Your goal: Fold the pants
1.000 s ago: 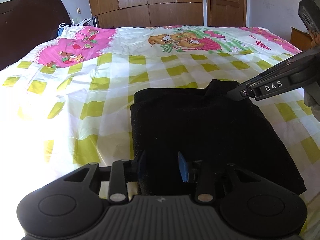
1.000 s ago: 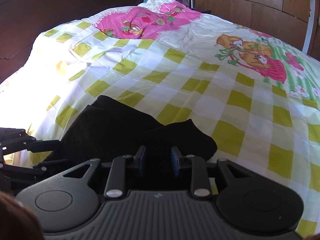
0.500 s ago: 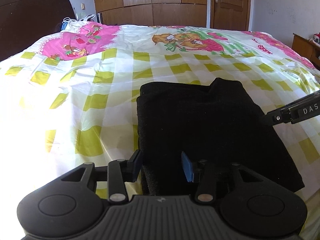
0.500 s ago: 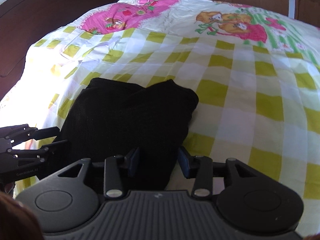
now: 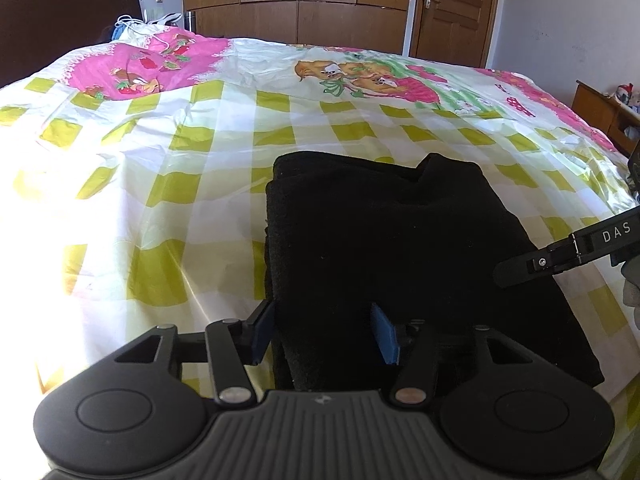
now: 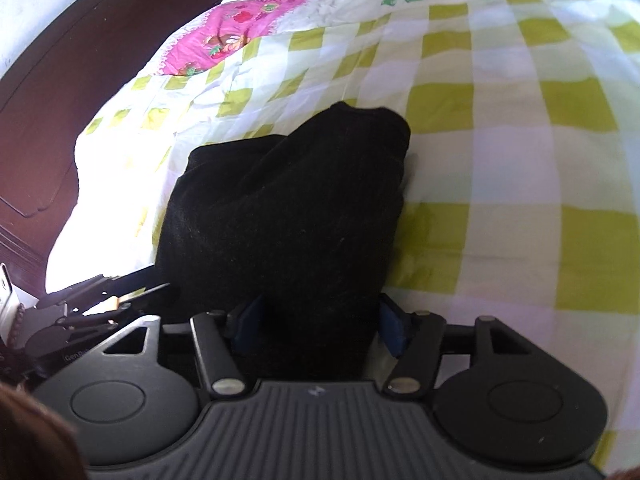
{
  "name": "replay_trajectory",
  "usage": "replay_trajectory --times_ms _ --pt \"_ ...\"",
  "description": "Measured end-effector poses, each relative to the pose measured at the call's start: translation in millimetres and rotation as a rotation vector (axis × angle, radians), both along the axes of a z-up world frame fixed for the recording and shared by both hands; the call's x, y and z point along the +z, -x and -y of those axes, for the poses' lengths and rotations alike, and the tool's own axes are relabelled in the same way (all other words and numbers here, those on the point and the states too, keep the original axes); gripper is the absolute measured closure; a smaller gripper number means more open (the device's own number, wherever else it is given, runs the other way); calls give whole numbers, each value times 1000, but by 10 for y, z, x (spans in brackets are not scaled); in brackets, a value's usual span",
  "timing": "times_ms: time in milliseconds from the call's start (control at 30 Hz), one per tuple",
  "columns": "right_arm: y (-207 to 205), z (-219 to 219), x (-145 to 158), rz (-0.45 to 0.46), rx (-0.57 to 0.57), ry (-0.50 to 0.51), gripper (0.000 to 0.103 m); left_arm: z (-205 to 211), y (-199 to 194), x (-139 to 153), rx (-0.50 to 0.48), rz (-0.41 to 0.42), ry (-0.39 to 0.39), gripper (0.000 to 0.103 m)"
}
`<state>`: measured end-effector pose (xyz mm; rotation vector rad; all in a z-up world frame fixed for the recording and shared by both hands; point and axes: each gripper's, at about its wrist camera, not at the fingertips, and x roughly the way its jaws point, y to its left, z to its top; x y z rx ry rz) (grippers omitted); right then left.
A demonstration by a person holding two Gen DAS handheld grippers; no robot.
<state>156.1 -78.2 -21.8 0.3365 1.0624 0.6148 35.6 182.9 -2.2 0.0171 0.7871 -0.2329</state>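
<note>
Now both let go: the left gripper (image 5: 324, 332) and right gripper (image 6: 316, 322) have just been opening, the folded pants (image 5: 400, 248) lying loose between them; lift straight off so the bed's (image 5: 200, 160) stack stays square

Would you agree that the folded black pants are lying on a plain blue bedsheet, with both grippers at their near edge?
Not quite: the bedsheet is not plain blue but white with yellow-green checks and pink cartoon prints, as the left wrist view shows. The rest holds: the folded black pants lie on it, with the left gripper and the right gripper at their near edge.
</note>
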Motion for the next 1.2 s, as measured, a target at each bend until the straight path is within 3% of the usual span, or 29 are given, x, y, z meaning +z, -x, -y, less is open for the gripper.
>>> replay_trajectory --times_ms 200,367,467,533,633,900,1033,1200 --pt "16 29 -24 4 33 -25 36 -128 -21 -58 9 -5 39 24" --pt "-37 -108 -81 3 36 -25 34 -45 -156 -162 3 -26 93 25" --pt "-47 -144 -71 15 32 -5 46 65 -194 -180 -5 -28 81 26" --pt "-69 -103 -38 9 28 -14 60 97 -250 -169 1 -27 92 26" --pt "-129 -28 1 9 -4 -22 64 184 -400 -131 1 -11 108 29" --pt "-587 182 139 47 -30 62 62 504 -566 -49 -86 7 24 30" --pt "-498 241 180 67 -12 91 54 347 -436 41 -51 -1 46 31" --pt "-352 381 444 199 -80 136 53 334 -312 319 -49 79 2 32"
